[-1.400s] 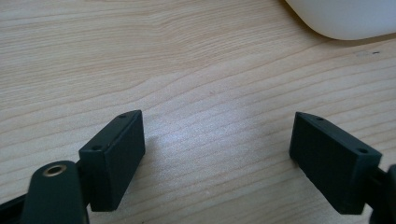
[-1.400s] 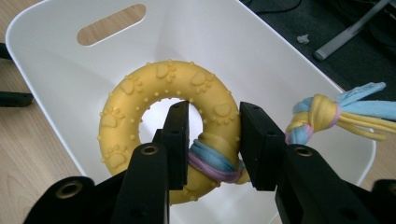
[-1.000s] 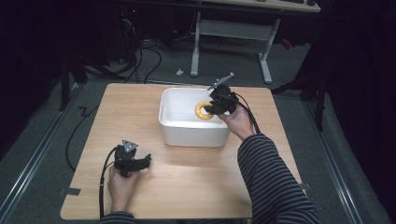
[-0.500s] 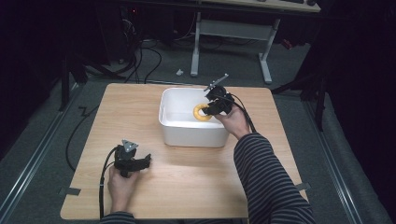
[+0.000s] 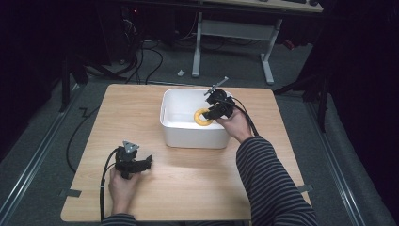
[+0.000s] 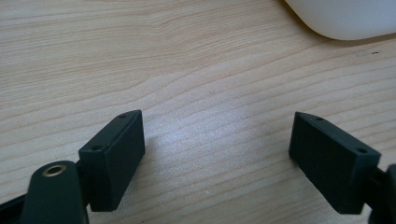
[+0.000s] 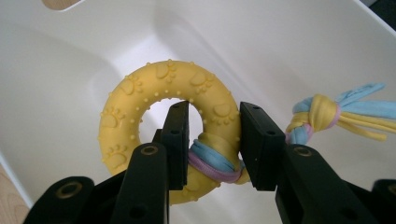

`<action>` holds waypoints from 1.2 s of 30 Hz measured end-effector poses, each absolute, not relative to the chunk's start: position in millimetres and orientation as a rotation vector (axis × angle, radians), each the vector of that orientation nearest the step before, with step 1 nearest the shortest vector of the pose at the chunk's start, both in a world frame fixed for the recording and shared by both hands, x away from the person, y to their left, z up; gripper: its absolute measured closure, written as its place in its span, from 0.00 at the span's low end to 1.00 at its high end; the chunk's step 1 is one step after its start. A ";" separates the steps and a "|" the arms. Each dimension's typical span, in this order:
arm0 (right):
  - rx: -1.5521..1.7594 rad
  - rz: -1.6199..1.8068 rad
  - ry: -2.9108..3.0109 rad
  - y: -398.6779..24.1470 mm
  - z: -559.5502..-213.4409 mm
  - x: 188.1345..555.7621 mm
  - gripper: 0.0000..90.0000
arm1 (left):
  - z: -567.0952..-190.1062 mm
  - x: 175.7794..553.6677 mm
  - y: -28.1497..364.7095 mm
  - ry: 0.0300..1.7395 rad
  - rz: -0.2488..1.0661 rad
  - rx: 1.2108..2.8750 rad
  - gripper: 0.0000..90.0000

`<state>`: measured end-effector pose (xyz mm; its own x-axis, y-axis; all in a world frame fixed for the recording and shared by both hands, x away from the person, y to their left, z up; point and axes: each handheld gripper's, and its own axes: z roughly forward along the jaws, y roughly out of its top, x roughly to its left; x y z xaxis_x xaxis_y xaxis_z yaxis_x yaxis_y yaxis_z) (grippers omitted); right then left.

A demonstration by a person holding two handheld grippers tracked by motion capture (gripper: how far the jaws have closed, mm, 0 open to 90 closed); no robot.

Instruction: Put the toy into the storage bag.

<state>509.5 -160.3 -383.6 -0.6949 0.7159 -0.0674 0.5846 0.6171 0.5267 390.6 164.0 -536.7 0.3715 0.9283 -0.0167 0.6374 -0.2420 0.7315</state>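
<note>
1. Two grippers are at work on the wooden table (image 5: 141, 117): my right gripper (image 5: 214, 112) sits just right of centre in the high view, over the white tub (image 5: 188, 136), and my left gripper (image 5: 146, 162) rests low in the lower left of that frame.

2. My right gripper (image 7: 212, 140) is clamped on the yellow ring toy (image 7: 126, 121): one jaw passes through the ring's hole, the other presses the outer edge, and the ring's band is pinched between them where pastel cloth strips wrap it.

3. Paw prints and small bumps stand out on the yellow ring toy, which fills the centre of the right gripper view, with the tub's white inner walls behind it.

4. A braided cloth tail (image 7: 327, 114) in blue, yellow and pink trails to the right edge of that view, ending in a knot with loose strips beyond.

5. From the high view, the ring toy (image 5: 202, 117) is inside the tub's right half; whether it touches the floor of the tub I cannot tell.

6. My left gripper (image 6: 217, 144) stands wide open, bare wood grain between its jaws and nothing held.

7. A rounded corner of the white tub (image 6: 341, 18) shows at the upper right of the left gripper view, well apart from those jaws.
</note>
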 end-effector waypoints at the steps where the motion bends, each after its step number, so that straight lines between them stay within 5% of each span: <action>1: 1.056 0.699 2.577 -160.6 -383.6 509.0 0.73 | -536.6 390.6 164.1 1.349 0.567 1.977 0.21; 32: 1.045 0.702 2.634 -163.0 -386.2 495.8 0.72 | -536.5 390.6 164.0 1.348 0.566 1.980 0.21; 36: 1.052 0.722 2.628 -163.7 -384.6 494.9 0.65 | -536.6 390.6 164.0 1.348 0.567 1.979 0.21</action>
